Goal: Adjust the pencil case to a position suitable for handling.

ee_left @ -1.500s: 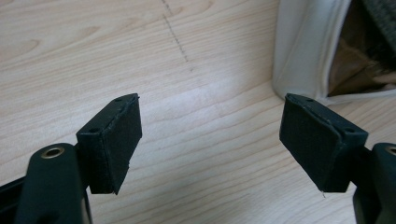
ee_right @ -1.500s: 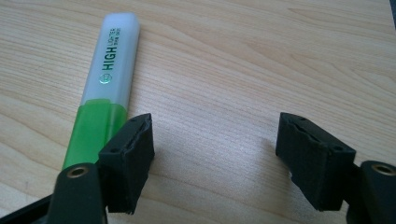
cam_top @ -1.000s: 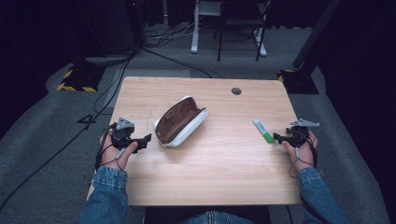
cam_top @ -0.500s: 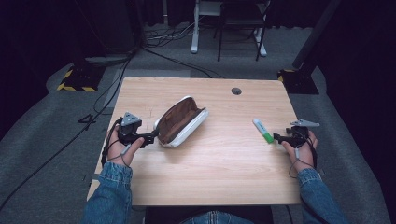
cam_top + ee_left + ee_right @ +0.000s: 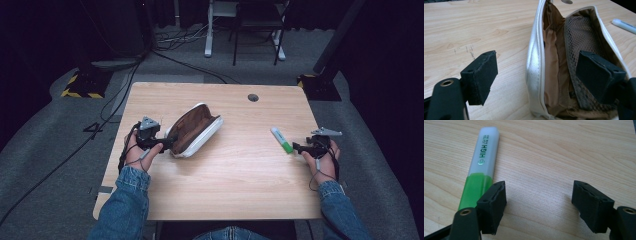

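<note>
Tongs [image 5: 167,144] over pale wooden table [image 5: 240,175]

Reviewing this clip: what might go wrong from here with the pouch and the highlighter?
The left hand-held gripper straddles only one thin wall of the open pouch; closing may pinch the mesh lining or drag the pouch. The highlighter lies outside the open right hand-held gripper, beside one jaw, so closing would likely miss or nudge it.
</note>
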Demonstrator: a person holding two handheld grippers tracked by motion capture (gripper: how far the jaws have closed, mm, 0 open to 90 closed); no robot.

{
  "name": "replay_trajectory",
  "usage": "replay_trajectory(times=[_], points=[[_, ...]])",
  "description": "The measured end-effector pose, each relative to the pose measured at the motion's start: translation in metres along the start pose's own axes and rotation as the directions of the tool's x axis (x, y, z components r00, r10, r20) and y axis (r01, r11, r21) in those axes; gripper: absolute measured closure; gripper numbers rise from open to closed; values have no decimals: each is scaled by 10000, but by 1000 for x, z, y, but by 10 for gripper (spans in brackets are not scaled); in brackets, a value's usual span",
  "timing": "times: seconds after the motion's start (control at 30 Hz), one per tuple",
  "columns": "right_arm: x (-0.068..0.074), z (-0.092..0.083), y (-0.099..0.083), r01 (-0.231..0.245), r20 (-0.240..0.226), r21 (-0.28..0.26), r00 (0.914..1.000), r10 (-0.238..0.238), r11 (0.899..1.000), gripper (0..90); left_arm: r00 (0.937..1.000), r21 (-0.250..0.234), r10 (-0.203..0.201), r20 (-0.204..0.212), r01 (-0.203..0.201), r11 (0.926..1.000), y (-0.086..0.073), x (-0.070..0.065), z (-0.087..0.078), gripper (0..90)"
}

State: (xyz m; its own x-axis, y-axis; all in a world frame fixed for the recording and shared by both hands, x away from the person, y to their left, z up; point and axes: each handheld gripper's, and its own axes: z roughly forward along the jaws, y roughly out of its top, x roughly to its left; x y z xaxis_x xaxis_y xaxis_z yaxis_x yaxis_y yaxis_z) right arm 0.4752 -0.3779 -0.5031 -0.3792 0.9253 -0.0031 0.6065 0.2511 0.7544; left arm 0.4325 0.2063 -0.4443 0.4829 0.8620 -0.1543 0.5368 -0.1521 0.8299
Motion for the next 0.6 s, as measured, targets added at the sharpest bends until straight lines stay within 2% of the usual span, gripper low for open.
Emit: replay_trajectory(times=[0.3,0.6], points=[[0,0,0,-8,-5,-4,10000,8,10000,280,9992,161,-377,132,375,9992,-2,3,22,241],[0,0,0,11,10,-11,10000,-11,10000,280,9992,416,-391,5,390,9984,-6,7,38,285]])
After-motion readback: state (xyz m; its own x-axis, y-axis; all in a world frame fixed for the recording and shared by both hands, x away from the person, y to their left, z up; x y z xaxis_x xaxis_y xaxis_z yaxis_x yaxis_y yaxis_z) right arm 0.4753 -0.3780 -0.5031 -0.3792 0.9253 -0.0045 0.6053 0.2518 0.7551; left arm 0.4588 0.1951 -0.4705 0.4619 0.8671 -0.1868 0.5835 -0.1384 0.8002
